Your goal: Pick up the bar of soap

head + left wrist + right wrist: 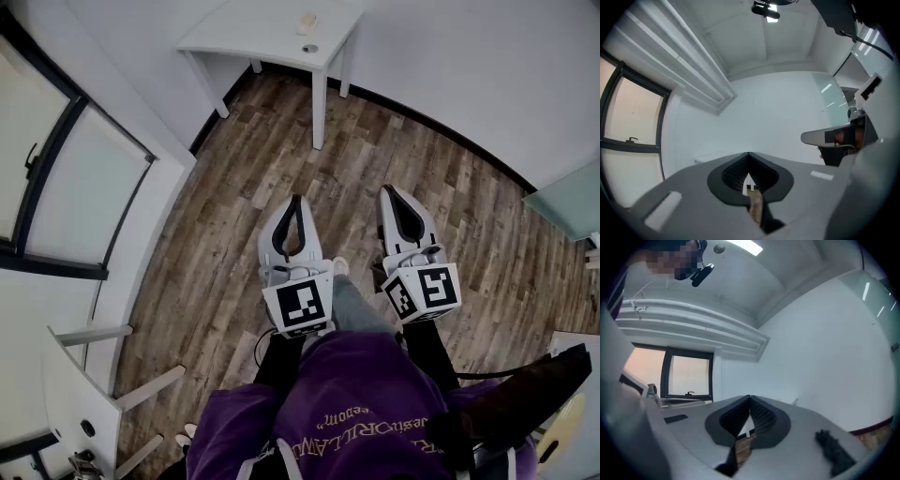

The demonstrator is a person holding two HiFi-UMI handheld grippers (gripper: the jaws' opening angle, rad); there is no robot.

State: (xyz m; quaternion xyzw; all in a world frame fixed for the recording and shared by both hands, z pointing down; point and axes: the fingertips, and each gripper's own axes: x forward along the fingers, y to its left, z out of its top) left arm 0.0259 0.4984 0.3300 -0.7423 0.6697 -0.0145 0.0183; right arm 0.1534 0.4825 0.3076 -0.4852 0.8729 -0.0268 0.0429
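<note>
While we look down past our purple sweatshirt [366, 394], its pale lettering runs upside down and is partly folded away, so we cannot read it whole. We count two grippers, each carrying one cube of black-and-white square markers that bear no words. The left gripper [298, 199] is clenched, its jaws meeting at the tips with nothing between them, and its own view confirms this [748, 153]. The right gripper [386, 190] is likewise closed and empty, which its own view also shows [750, 396]. Both hang over the wooden floor [234, 244], side by side and apart. We count two white tables. The near table [70, 394] at lower left is cut off by the picture's edge. The far table [253, 23] stands by the wall, well apart from both grippers. On the far table lies the bar of soap [307, 21], a small tan block too small to show any label, with one little round thing [309, 48] just beside it that we cannot identify. A dark-framed window [84, 187] lines the left wall.
</note>
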